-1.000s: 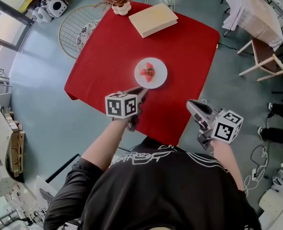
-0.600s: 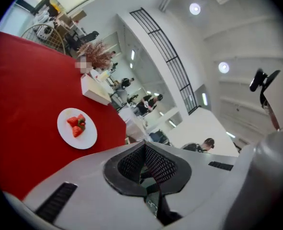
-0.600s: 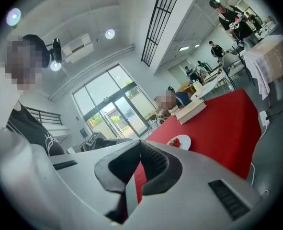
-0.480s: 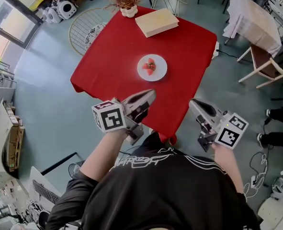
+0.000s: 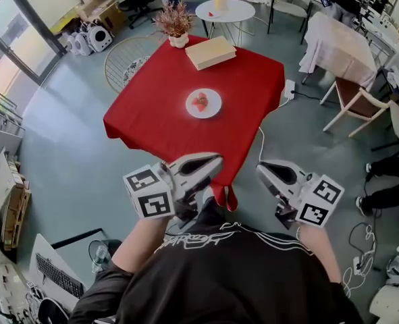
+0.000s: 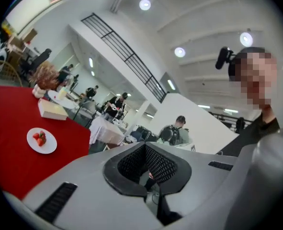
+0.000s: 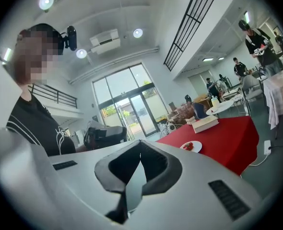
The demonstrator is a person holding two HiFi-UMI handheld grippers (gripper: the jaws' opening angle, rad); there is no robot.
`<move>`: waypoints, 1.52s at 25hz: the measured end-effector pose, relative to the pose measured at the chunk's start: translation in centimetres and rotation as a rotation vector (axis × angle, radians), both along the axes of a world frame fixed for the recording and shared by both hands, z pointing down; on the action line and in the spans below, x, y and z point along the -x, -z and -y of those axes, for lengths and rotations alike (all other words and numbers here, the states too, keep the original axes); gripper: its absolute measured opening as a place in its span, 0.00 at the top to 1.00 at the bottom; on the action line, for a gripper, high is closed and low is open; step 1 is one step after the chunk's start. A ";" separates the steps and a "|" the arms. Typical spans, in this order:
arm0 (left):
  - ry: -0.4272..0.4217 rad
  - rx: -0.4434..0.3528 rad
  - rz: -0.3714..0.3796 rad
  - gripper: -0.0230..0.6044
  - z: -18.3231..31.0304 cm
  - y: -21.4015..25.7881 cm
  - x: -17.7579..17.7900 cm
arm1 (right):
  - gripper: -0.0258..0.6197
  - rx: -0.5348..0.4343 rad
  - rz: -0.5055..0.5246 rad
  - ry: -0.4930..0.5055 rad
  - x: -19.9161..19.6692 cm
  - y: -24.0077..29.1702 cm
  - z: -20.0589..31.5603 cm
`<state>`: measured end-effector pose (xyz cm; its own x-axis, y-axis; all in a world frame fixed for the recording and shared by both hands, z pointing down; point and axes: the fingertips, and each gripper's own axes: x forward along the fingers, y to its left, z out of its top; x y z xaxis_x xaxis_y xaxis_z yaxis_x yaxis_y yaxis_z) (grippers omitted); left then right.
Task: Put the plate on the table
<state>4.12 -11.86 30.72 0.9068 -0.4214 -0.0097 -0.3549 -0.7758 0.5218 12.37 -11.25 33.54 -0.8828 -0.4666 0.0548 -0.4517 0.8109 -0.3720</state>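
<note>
Plate (image 5: 203,103) on red table (image 5: 152,113), left gripper (image 5: 215,160) and right gripper (image 5: 260,170) jaws pressed together, shirt lettering (image 5: 206,227) illegible

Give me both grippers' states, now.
Left gripper: closed, holding nothing.
Right gripper: closed, holding nothing.

Plate (image 5: 214,106): white, smooth, glossy. Tablecloth (image 5: 152,113): red cloth, matt. Left gripper (image 5: 215,161), right gripper (image 5: 262,170): grey matt plastic shells. Floor (image 5: 71,133): grey-blue, smooth, slight sheen.
</note>
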 end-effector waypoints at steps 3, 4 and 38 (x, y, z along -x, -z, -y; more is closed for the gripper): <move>-0.025 -0.106 0.041 0.95 -3.7 0.9 -1.3 | 0.95 -0.032 -0.028 0.027 -0.1 0.3 -2.9; -0.027 -0.130 0.062 0.95 -4.8 0.9 -1.7 | 0.95 -0.041 -0.039 0.037 -0.1 0.3 -3.8; 0.004 -0.265 0.202 0.95 -12.9 0.5 -4.4 | 0.95 -0.087 -0.038 0.067 -1.1 0.9 -10.9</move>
